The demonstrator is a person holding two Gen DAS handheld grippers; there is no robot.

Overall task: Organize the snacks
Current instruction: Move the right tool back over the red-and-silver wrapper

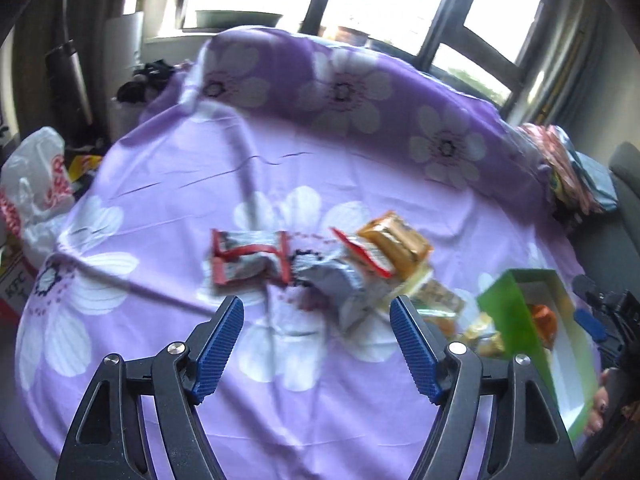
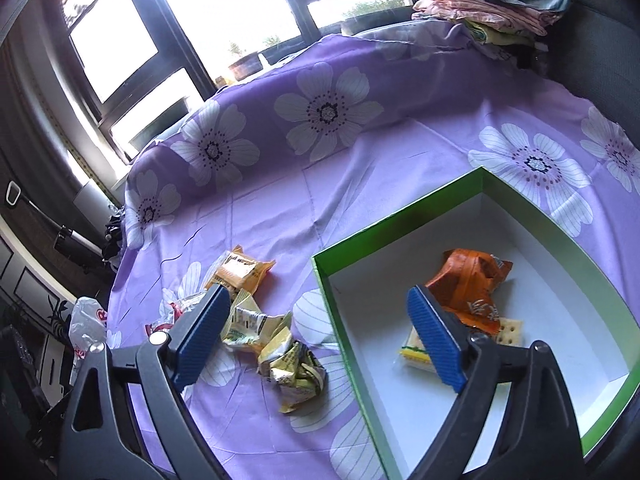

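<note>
On a surface draped with a purple flowered sheet (image 2: 360,168), snack packets lie scattered beside a green box (image 2: 400,236) with a white inside. What carries the sheet cannot be told.

From the right wrist view, the right tool (image 2: 316,338) hangs over the near left wall of the box, its blue pads spread wide with nothing between them: one finger is over the sheet, the other over the box floor. Inside the box lie an orange packet (image 2: 472,280) and, just in front of it, a clear pack of crackers (image 2: 416,350), partly hidden behind the right finger. Outside, just left of the box wall, sits a crumpled yellow-green wrapper (image 2: 280,356), and farther back a tan packet (image 2: 244,270).

From the left wrist view, which is blurred, the left tool (image 1: 316,340) is also spread apart and empty, held above the sheet just short of the pile. Ahead of it lie a red-and-silver packet (image 1: 250,256), a grey crumpled packet (image 1: 340,288) touching it on the right, and a second sight of the tan packet (image 1: 396,244) beyond. The green box (image 1: 508,312) stands at the right edge there, with a person's fingers (image 1: 598,412) beside its near corner.

A white plastic bag (image 1: 36,184) sits off the sheet's left edge, and folded cloths (image 2: 492,12) are stacked at the far right.
</note>
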